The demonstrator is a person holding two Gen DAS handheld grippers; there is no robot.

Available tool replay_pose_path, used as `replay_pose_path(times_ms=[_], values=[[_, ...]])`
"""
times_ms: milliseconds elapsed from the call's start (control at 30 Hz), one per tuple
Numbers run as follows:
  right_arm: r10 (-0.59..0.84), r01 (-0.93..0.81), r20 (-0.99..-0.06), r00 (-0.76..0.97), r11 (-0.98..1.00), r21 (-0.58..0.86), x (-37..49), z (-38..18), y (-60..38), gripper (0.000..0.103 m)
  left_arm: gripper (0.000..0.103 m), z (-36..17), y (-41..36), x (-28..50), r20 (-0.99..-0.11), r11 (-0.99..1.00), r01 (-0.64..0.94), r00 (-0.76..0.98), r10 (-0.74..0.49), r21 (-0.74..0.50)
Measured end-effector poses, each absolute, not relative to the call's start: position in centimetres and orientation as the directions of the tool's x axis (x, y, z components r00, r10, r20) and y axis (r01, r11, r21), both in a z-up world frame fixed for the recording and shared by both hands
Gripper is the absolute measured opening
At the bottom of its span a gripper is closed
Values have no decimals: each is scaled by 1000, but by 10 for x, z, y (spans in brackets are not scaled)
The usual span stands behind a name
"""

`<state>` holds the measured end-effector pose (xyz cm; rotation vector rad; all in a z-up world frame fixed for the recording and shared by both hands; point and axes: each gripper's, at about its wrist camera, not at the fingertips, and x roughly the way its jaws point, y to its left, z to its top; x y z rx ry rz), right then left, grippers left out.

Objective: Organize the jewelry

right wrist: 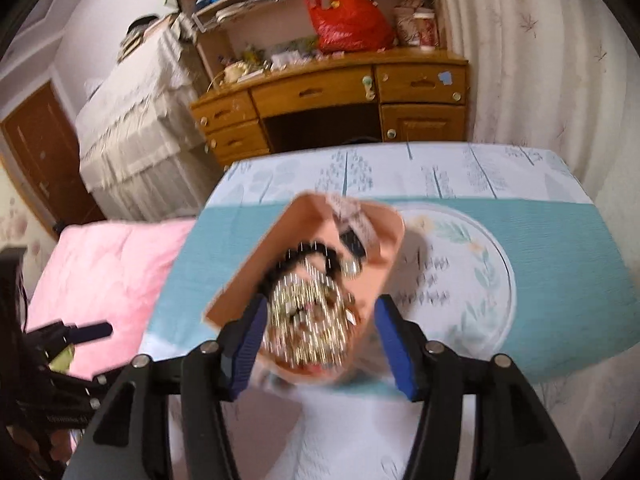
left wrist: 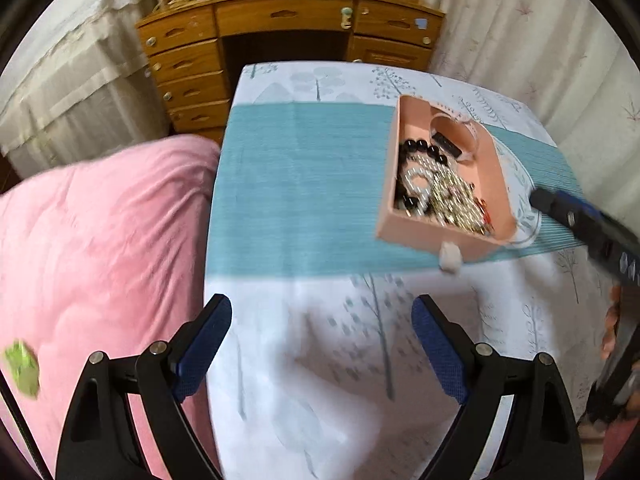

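Nothing looks sorted yet: the jewelry (left wrist: 440,188) lies heaped in the pink tray (right wrist: 308,240) at frame centre, grasped by the right gripper (right wrist: 320,344) (blurred), while the left gripper (left wrist: 320,344) gapes empty below.

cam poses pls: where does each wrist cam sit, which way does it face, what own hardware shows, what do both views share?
Left wrist: low over the table's near left, facing the desk; open left gripper jaws, right gripper's tip at right.
Right wrist: just behind the pink tray, facing the desk; right gripper jaws flank it.
Shared: pink tray, tablecloth, desk.
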<state>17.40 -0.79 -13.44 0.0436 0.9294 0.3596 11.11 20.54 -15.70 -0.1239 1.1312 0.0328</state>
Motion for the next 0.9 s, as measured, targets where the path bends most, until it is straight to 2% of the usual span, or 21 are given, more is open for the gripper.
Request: replay_pose_path(times_ms=[200,333,533,633,733,900], values=[[294,-273,-869,398,942,193,109,-148,-47,92,90,-156,159,61,-954,985,-144,298,-46,-92],[268,-270,-929,254,942,198,50,-154,-88,93,90,-151,115,22,-971,979,-148,210,-110,-143],[273,-147,-938,211,958,246,-7,-132,-157,96,90,-120,46,-2,-969,970,-153,193,-157,-188],[300,-75,-927,224,954,290,-18,-116,-188,96,90,-88,12,-2,-956,977,-63,228,-183,-202],[320,-46,-909,266,946,320,-24,-98,-203,96,90,-53,-20,4,-941,990,38,309,-139,-134],[323,-18,-874,362,940,340,-32,-65,-217,96,93,-25,-61,10,-919,990,126,395,7,61]])
